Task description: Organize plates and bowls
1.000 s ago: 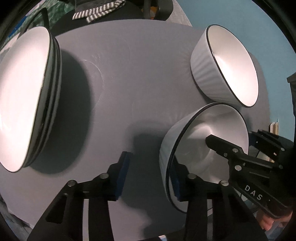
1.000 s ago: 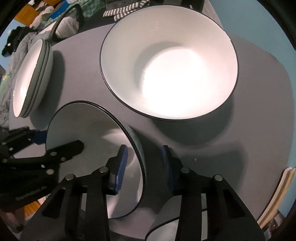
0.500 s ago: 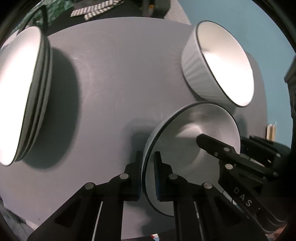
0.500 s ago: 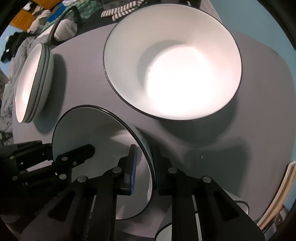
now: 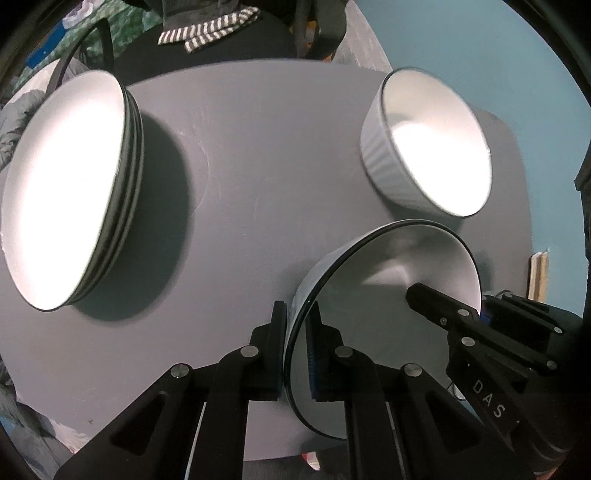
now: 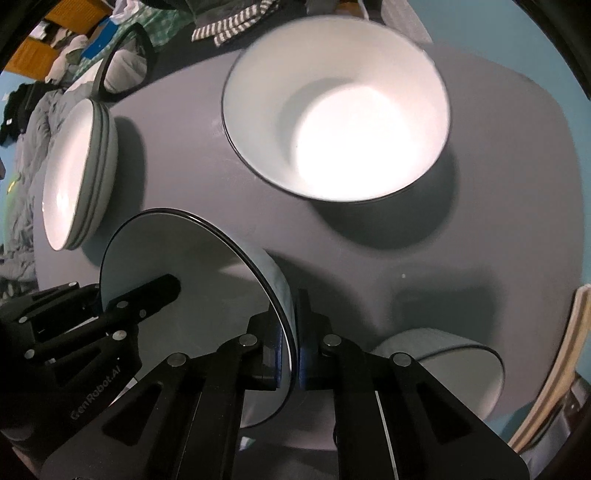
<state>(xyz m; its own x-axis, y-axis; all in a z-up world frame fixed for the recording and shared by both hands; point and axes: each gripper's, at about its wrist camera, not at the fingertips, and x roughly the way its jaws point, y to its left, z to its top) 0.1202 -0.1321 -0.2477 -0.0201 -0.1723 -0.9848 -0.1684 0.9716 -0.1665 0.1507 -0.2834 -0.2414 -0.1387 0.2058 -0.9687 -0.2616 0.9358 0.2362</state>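
- The grey table (image 5: 258, 155) has a rounded outline and fills most of both views; a teal wall (image 5: 498, 48) rises behind it.
- Beyond the far edge of the table lie a striped cloth (image 5: 207, 31) and a clutter of fabrics on the left side of the room.
- A stack of plates (image 5: 70, 192), white with dark rims, sits on the left part of the table, well apart from the bowls.
- A large white bowl (image 6: 340, 125) with a ribbed outside stands on the far right part of the table.
- A near bowl (image 5: 388, 306), white with a dark rim, sits between the two grippers, close to the table's front edge.
- A third bowl (image 6: 443, 365) shows at the lower right of the right wrist view, partly hidden.
- The left gripper (image 5: 297, 347) is clamped on the near bowl's rim, one pad inside, one outside.
- The right gripper (image 6: 295, 354) pinches the opposite side of the same rim, jaws nearly together.
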